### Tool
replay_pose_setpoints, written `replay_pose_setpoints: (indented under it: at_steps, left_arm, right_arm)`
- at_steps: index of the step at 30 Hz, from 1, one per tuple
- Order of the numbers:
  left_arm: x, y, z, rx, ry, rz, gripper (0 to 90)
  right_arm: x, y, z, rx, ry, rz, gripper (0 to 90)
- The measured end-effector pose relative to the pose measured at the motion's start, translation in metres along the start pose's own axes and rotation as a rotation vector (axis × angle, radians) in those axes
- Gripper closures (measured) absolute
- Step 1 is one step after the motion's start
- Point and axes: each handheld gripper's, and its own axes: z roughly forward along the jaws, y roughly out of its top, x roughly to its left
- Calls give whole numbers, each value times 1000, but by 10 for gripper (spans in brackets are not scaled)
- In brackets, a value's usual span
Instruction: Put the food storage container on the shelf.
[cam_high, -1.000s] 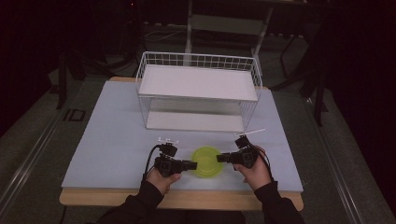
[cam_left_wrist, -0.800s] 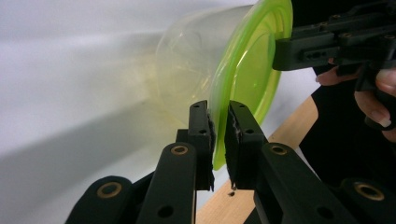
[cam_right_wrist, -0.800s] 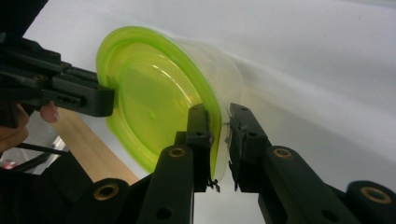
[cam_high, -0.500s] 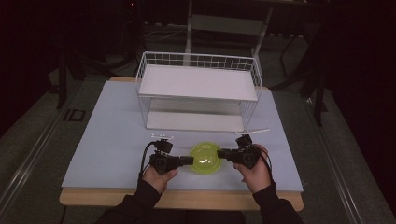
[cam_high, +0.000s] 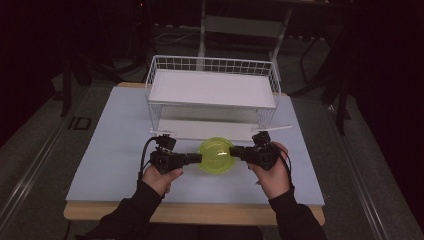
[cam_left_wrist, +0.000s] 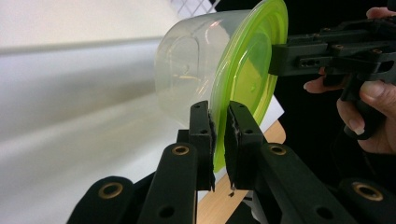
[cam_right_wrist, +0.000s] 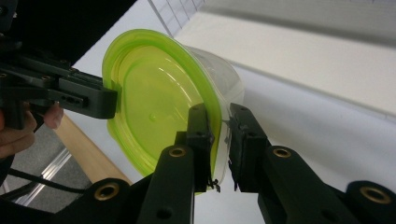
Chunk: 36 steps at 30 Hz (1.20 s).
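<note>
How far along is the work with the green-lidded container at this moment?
Done: both grippers have a grip; the left gripper and right gripper each have jaws shut on the lid rim of the clear container with a green lid, from opposite sides. In hand: the container is carried between them, apparently off the table. Left: setting it down, probably in the wire basket behind it.

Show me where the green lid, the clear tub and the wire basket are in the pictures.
green lid (cam_right_wrist: 154, 107), right gripper view, on its flat top face.
clear tub (cam_left_wrist: 187, 70), left gripper view, on its side wall.
wire basket (cam_high: 212, 65), high view, on its far rim.
</note>
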Motion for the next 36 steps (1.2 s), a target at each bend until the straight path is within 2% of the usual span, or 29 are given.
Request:
replay_pose_setpoints:
  at_steps: [6, 15, 18, 23, 24, 28, 36]
  left_arm:
    - [-4, 14, -12, -19, 1, 16, 831]
    - [-10, 38, -29, -50, 14, 29, 833]
    - [-11, 48, -34, -58, 12, 22, 833]
    - [-16, 70, -43, -89, 18, 27, 833]
    - [-16, 70, -43, -89, 18, 27, 834]
    - [-18, 88, -48, -108, 24, 31, 835]
    - [-16, 112, -47, -107, 35, 23, 836]
  right_arm:
    - [7, 15, -5, -18, -9, -11, 796]
    - [17, 47, -11, -52, -10, -24, 796]
    - [17, 55, -12, -56, -9, -19, 795]
    - [22, 81, -18, -71, -26, -25, 795]
    - [22, 81, -18, -71, -26, -25, 795]
    - [21, 101, -21, -92, -33, -22, 793]
    - [16, 121, -19, -102, -53, -1, 792]
